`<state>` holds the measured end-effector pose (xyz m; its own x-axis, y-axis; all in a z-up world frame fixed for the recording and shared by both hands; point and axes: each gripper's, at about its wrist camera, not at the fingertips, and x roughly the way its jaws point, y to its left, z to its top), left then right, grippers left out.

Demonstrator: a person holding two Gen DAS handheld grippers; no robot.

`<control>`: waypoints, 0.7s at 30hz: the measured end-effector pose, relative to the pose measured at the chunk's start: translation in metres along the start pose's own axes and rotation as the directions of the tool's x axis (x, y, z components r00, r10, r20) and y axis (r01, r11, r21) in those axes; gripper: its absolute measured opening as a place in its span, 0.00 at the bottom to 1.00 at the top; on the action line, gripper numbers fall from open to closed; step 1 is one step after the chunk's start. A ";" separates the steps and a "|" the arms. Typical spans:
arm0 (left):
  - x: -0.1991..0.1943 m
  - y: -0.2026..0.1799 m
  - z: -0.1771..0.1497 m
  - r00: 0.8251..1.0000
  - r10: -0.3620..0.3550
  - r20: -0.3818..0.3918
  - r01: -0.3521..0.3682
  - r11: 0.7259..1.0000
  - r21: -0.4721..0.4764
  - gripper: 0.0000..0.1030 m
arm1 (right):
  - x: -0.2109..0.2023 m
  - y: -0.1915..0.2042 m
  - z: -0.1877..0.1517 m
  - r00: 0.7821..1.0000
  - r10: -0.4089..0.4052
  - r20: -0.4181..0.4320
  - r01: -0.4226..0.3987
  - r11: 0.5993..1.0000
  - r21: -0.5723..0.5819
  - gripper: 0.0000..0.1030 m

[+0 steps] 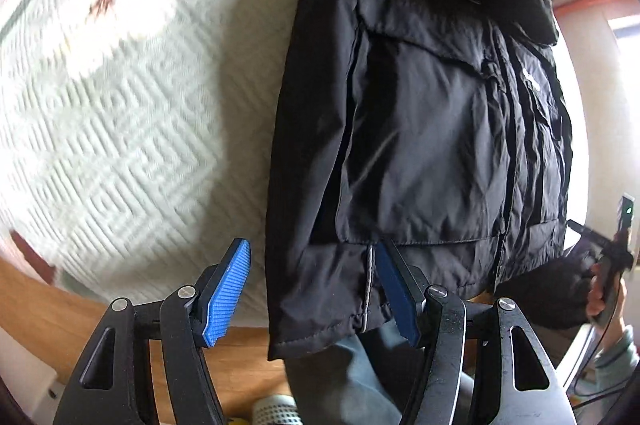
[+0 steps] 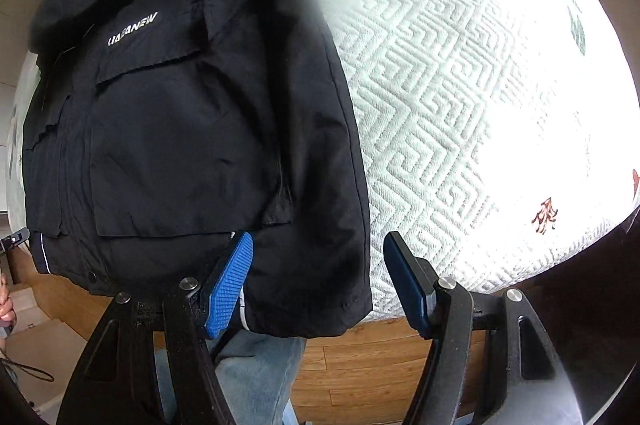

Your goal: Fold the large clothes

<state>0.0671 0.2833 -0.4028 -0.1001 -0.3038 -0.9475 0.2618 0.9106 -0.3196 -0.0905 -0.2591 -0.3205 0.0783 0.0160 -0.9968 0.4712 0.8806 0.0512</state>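
Item: black jacket (image 1: pixel 432 129), laid flat on our quilted mattress (image 1: pixel 132 129), its hem overhanging the near edge so a corner can be taken from each side. Left gripper (image 1: pixel 312 293): jaws spread, grasping nothing, poised at the hem. Right gripper (image 2: pixel 320 285): likewise released, straddling the jacket's sleeve edge.

Black jacket (image 1: pixel 432 129) on quilted bedspread (image 1: pixel 132 113), left claw (image 1: pixel 316 289) open over hem

Pale quilted mattress (image 2: pixel 460 97), wooden floor (image 2: pixel 360 365), jeans (image 2: pixel 256 377).
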 end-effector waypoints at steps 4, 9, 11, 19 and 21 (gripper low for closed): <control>0.004 0.004 -0.010 1.000 -0.026 -0.014 0.026 0.999 -0.032 0.65 | 0.009 -0.020 -0.010 0.999 0.032 -0.016 -0.032 0.999 0.012 0.68; 0.015 0.015 -0.016 0.994 -0.103 -0.046 0.099 0.991 -0.089 0.64 | 0.026 -0.036 -0.015 0.994 0.101 -0.040 -0.099 0.994 0.038 0.68; 0.020 0.019 -0.017 0.988 -0.145 -0.055 0.138 0.984 -0.110 0.64 | 0.031 -0.041 -0.018 0.990 0.129 -0.051 -0.127 0.991 0.045 0.68; 0.029 0.012 -0.019 0.989 -0.134 -0.061 0.128 0.987 -0.093 0.64 | 0.049 -0.037 -0.024 0.981 0.177 -0.076 -0.175 0.984 0.033 0.67; 0.030 0.009 -0.018 0.990 -0.131 -0.060 0.126 0.989 -0.084 0.64 | 0.047 -0.023 -0.024 0.983 0.169 -0.078 -0.168 0.986 0.018 0.66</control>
<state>0.0488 0.2873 -0.4337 -0.1908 -0.4029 -0.8951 0.1655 0.8856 -0.4339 -0.1193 -0.2672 -0.3698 0.0885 0.2015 -0.9755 0.4671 0.8566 0.2193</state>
